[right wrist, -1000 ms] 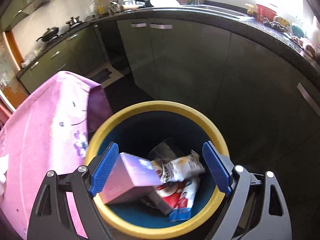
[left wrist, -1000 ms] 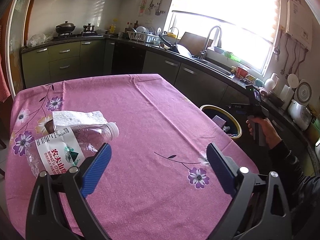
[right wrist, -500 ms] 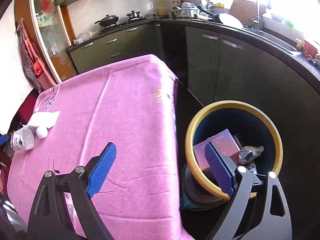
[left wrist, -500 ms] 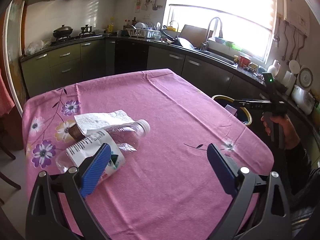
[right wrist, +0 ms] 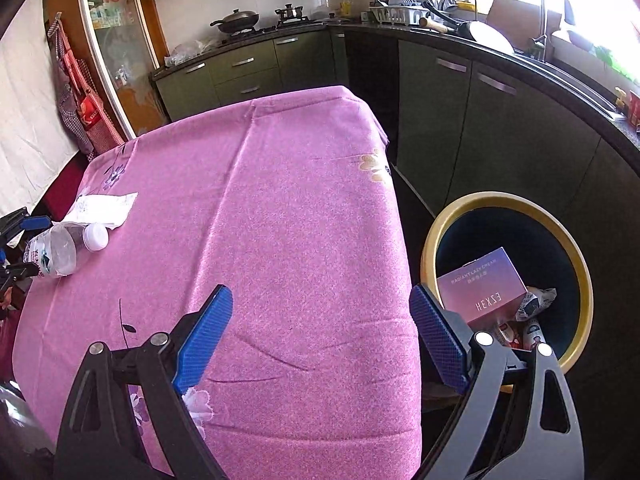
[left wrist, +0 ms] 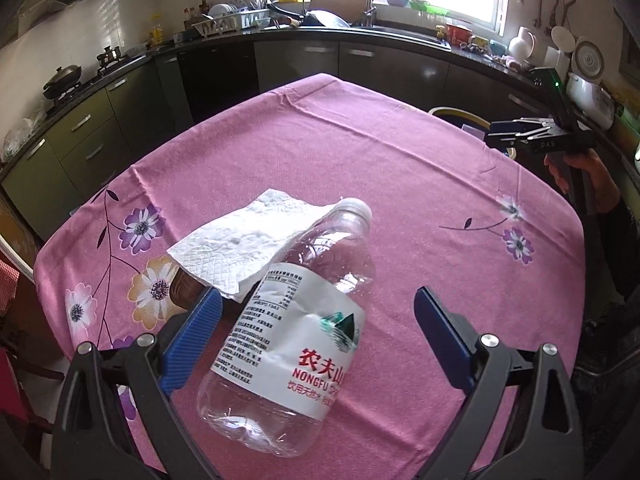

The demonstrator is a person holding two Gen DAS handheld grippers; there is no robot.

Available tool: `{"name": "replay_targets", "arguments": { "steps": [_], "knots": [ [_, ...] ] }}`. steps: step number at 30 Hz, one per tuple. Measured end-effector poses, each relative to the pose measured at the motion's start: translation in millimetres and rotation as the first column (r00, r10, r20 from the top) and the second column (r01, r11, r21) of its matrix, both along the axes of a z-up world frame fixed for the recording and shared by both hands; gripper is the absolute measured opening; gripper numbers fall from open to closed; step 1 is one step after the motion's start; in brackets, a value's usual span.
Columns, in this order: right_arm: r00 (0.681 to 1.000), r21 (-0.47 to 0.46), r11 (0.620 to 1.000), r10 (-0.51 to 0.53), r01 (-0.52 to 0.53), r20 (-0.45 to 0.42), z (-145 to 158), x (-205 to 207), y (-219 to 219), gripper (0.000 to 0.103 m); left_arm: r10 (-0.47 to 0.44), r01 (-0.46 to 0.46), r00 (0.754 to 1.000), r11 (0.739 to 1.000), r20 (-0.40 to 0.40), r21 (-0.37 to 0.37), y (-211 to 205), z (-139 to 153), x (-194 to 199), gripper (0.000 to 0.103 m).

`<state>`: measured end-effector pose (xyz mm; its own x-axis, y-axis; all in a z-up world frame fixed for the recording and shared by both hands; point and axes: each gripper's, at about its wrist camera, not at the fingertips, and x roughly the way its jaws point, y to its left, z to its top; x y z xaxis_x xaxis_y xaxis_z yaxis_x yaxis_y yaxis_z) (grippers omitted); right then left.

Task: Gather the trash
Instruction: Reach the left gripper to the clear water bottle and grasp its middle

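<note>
The left claw has closed in around the bottle; the right claw swung from bin to table.

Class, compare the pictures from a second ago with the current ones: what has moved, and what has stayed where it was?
The left tool has closed in on the plastic bottle, which now lies between its open fingers, not yet gripped. The right tool has swung from above the trash bin back over the pink tablecloth, open and empty. The bottle, the paper towel and the purple box in the bin have not moved.
</note>
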<state>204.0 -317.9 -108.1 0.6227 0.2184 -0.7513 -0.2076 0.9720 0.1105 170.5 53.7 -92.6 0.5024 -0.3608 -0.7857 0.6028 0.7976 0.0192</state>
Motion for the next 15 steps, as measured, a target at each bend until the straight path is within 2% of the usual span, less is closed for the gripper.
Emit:
{"name": "replay_targets", "arguments": {
  "steps": [3, 7, 15],
  "knots": [
    [1.000, -0.003, 1.000, -0.005, 0.005, -0.007, -1, 1, -1, 0.089, -0.028, 0.029, 0.998, 0.999, -0.052, 0.024, 0, -8, 2, 0.092],
    [1.000, 0.000, 1.000, -0.005, 0.005, -0.014, -3, 4, 1, 0.089, -0.046, 0.050, 0.996, 0.998, -0.077, 0.044, -6, -15, -2, 0.092],
    [0.999, 0.006, 1.000, 0.025, -0.025, -0.025, -7, 7, 10, 0.089, -0.012, 0.018, 0.995, 0.998, -0.097, 0.064, -23, -26, -2, 0.092]
  ]
}}
